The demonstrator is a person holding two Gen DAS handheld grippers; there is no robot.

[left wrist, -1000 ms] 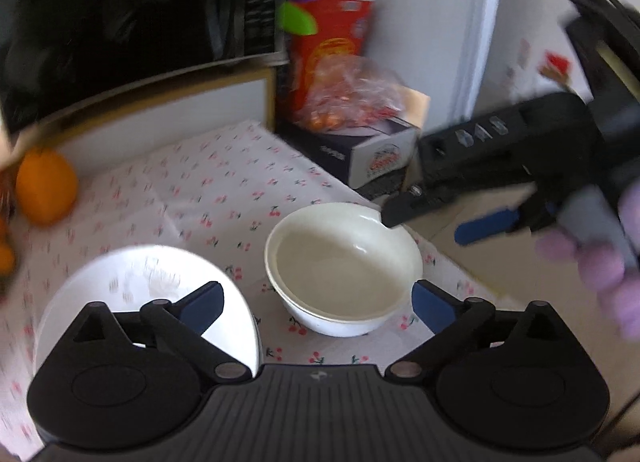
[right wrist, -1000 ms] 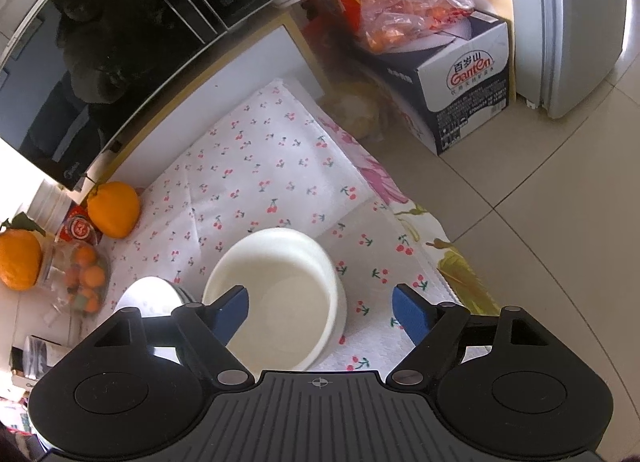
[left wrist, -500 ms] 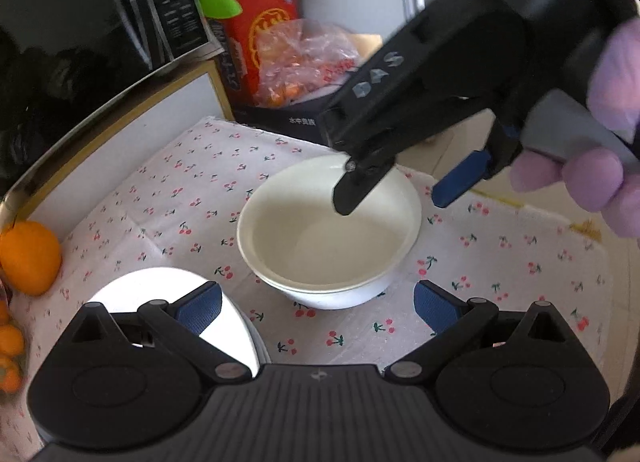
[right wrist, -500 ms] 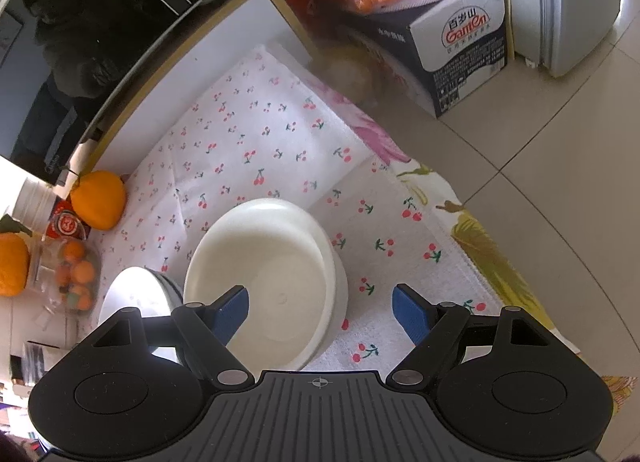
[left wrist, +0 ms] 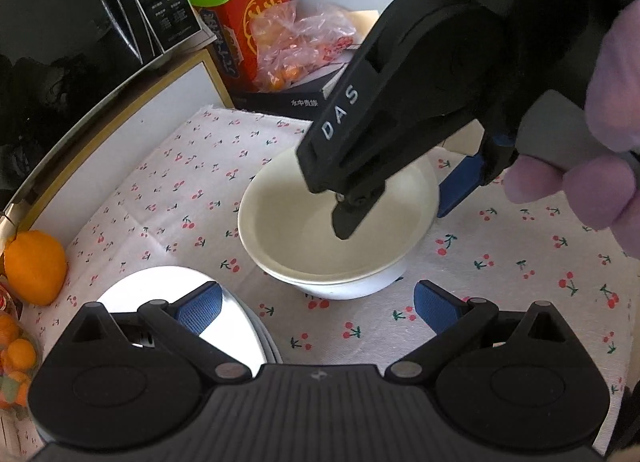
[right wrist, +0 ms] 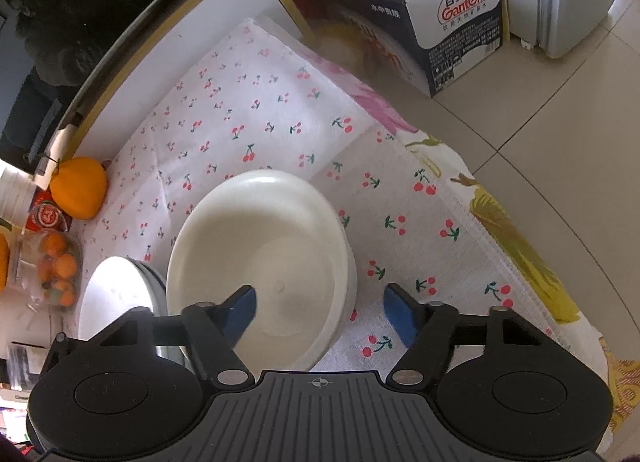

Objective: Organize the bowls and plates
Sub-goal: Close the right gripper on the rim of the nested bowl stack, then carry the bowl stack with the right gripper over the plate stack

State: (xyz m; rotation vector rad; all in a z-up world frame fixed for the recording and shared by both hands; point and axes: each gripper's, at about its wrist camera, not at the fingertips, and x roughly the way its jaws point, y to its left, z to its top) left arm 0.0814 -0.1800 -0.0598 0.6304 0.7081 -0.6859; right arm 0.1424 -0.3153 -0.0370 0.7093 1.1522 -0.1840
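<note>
A stack of white bowls sits on the cherry-print cloth; it also shows in the right wrist view. A stack of white plates lies to its left, also in the right wrist view. My right gripper is open and straddles the bowls' near wall, left finger inside, right finger outside. In the left wrist view it reaches down over the bowls. My left gripper is open and empty, just short of the bowls, its left finger over the plates.
A black microwave stands on a shelf at the back left. An orange and a tub of small fruit sit left of the plates. A cardboard box with a bag of fruit stands behind the cloth. Tiled floor lies right.
My right gripper has come down over the bowls, its left finger now inside the rim. My left gripper has drawn closer to the bowls and swung to face them more squarely.
</note>
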